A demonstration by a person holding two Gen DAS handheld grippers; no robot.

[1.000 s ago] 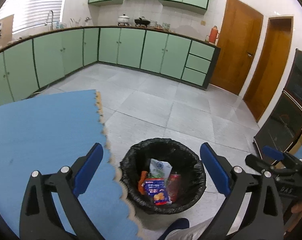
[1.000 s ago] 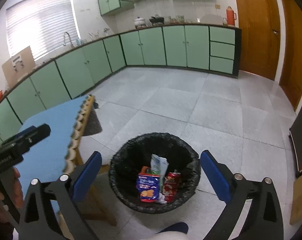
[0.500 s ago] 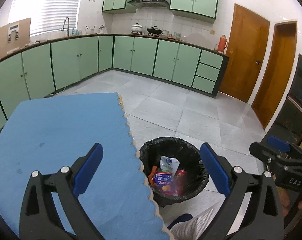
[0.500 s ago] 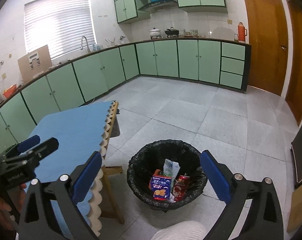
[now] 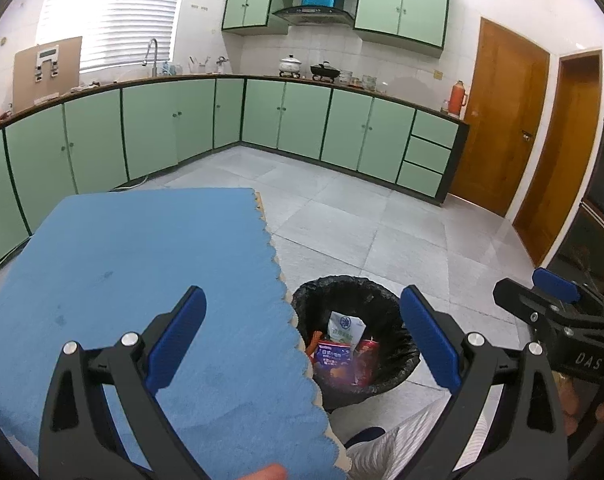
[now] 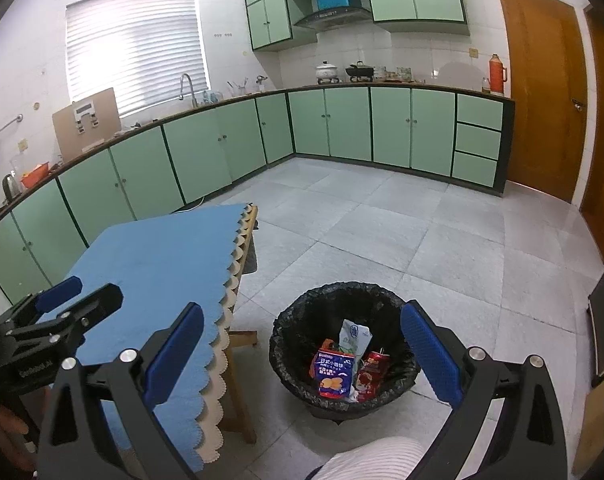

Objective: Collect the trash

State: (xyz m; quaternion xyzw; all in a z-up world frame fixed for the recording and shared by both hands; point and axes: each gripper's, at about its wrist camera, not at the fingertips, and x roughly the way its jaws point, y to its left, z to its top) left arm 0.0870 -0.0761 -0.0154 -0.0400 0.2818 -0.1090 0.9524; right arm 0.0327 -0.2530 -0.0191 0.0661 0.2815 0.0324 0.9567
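- The trash bin stands on the floor just off the scalloped long edge of the blue-covered table. It lies below and ahead of both my grippers, and I judge the right one nearer to it.
- In the bin I see a blue snack packet, a white pouch and a red can. The packet stands roughly upright.
- My left gripper is spread wide and holds nothing. My right gripper is the same.
- I see no trash on the tabletop.
- Against a second ago, both views have risen and pulled back: the bin sits lower and smaller, and more tabletop shows.
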